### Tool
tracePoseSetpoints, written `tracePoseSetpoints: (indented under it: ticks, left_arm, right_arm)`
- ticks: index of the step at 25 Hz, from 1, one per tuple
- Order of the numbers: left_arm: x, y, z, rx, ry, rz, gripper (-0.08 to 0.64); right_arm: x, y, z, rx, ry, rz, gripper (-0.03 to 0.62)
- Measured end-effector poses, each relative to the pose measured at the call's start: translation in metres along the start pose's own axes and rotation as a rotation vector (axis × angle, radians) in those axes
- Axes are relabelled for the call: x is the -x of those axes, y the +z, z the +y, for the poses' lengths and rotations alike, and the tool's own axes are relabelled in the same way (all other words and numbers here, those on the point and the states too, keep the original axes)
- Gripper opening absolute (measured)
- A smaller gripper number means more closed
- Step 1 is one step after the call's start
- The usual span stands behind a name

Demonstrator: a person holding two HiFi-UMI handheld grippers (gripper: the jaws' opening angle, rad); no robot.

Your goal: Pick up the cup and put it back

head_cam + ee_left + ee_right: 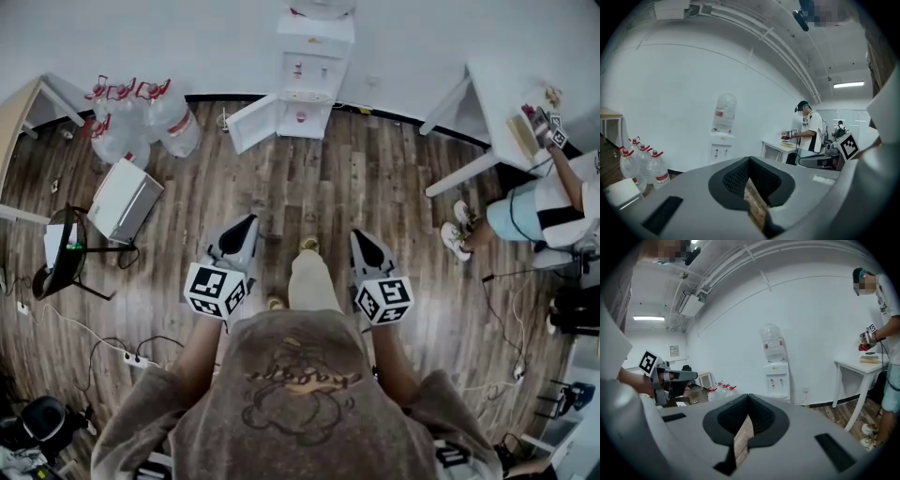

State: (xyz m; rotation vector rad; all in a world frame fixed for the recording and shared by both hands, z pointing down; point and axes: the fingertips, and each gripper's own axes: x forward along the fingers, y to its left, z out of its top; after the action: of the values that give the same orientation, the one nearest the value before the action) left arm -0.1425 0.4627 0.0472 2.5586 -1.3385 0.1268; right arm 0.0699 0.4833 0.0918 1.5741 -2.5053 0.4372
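The job had not started yet. No cup showed in any view, so I could not tell where it was. Nothing had been picked up, and all of the job was left to do.

The person stood on the wood floor point(309, 202) and held both grippers out in front, side by side and well apart. Both pointed a little down, toward the white water dispenser point(314, 66) by the wall. The left gripper point(248, 221) had its fingers pressed together with nothing between them. The right gripper point(359, 234) looked the same, its 2 fingers together and empty. My guess was that the person needed to find the cup first.
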Motion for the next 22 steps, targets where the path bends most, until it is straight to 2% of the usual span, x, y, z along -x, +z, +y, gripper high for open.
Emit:
tracePoseSetpoints:
  ticks: [11, 22]
  left_arm:
    - [-0.119, 0.040, 0.049, -0.014, 0.010, 0.003, 0.003]
    - [-0.227, 0.073, 0.081, -0.015, 0.062, 0.010, 0.003]
  right_arm:
    - [-0.109, 0.044, -0.073, -0.009, 0.027, 0.012, 0.003]
    - [-0.194, 0.080, -0.148, -0.023, 0.080, 0.032, 0.003]
